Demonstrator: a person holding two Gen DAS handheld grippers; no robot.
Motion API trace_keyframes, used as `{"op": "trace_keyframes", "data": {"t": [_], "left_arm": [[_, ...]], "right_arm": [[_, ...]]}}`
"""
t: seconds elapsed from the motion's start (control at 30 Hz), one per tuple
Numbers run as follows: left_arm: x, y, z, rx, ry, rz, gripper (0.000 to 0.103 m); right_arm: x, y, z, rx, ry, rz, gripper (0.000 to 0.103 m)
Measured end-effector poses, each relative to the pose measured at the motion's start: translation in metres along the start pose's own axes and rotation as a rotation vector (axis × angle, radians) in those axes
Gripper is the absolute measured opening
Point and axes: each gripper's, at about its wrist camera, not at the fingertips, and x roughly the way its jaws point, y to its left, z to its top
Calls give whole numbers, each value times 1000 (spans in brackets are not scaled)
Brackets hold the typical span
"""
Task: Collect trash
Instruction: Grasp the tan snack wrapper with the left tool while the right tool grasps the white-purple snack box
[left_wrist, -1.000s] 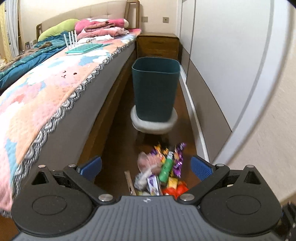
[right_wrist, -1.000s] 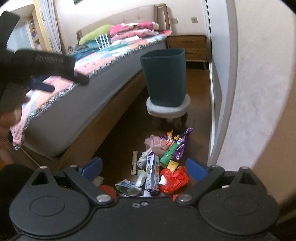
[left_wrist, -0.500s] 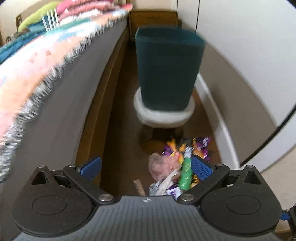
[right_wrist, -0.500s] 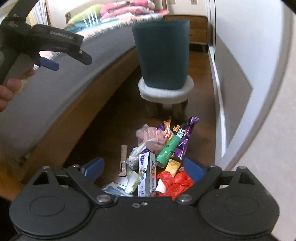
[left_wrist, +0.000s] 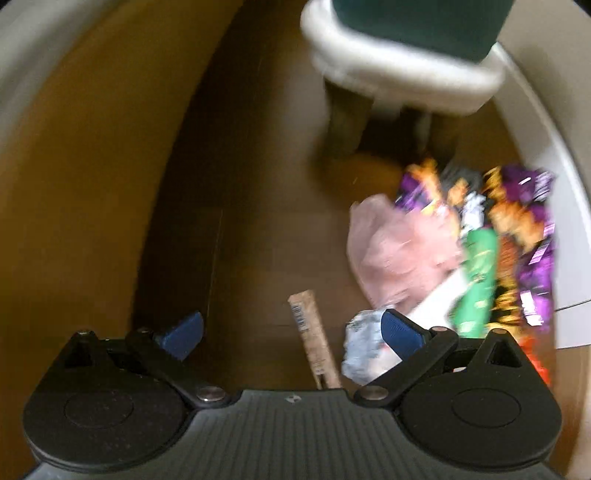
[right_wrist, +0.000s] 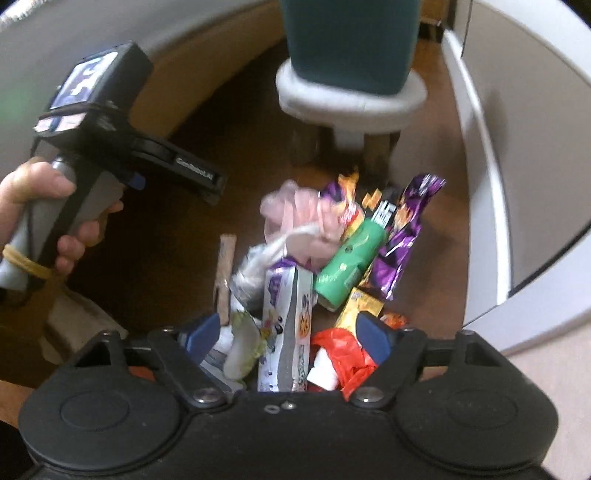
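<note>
A pile of trash lies on the wooden floor in front of the stool. In the right wrist view it holds a white and purple carton (right_wrist: 286, 332), a red plastic bag (right_wrist: 343, 354), a green tube (right_wrist: 349, 266), purple wrappers (right_wrist: 402, 236) and a pink bag (right_wrist: 299, 214). My right gripper (right_wrist: 287, 336) hangs just over the pile, jaws closing, the carton between them and untouched. My left gripper (left_wrist: 291, 332) is open low over a brown flat stick (left_wrist: 314, 347), with a crumpled silvery wrapper (left_wrist: 364, 347) by its right finger. The picture is blurred by motion.
A dark teal bin (right_wrist: 351, 40) stands on a white round stool (right_wrist: 351, 96) behind the pile. The bed's wooden side (left_wrist: 92, 166) runs along the left, a white wardrobe panel (right_wrist: 480, 147) along the right. A hand (right_wrist: 55, 206) holds the left gripper (right_wrist: 210, 184).
Both grippers have dropped and tilted down toward the pile, so the bed top is out of view. The right jaws stand narrower than before. The left gripper now hangs low beside the trash.
</note>
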Motion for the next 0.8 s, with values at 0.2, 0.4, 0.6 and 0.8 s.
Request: {"op": "trace_keyframes", "data": {"t": [0.2,0.4,0.6,0.8], "left_arm": [[76,8,-12,20,104,1,99],[120,12,-21,-91,192,-33,91],[135,12,-32,-133,216,-35,87],[139,10,-34,-142,188,-37,83]], "right_arm": [[55,4,4,-29,122,-15,76],[94,4,8,-37,184,-19,74],[122,9,11,-46,233,-35,66],[142,18,11,-77,265,-45,55]]}}
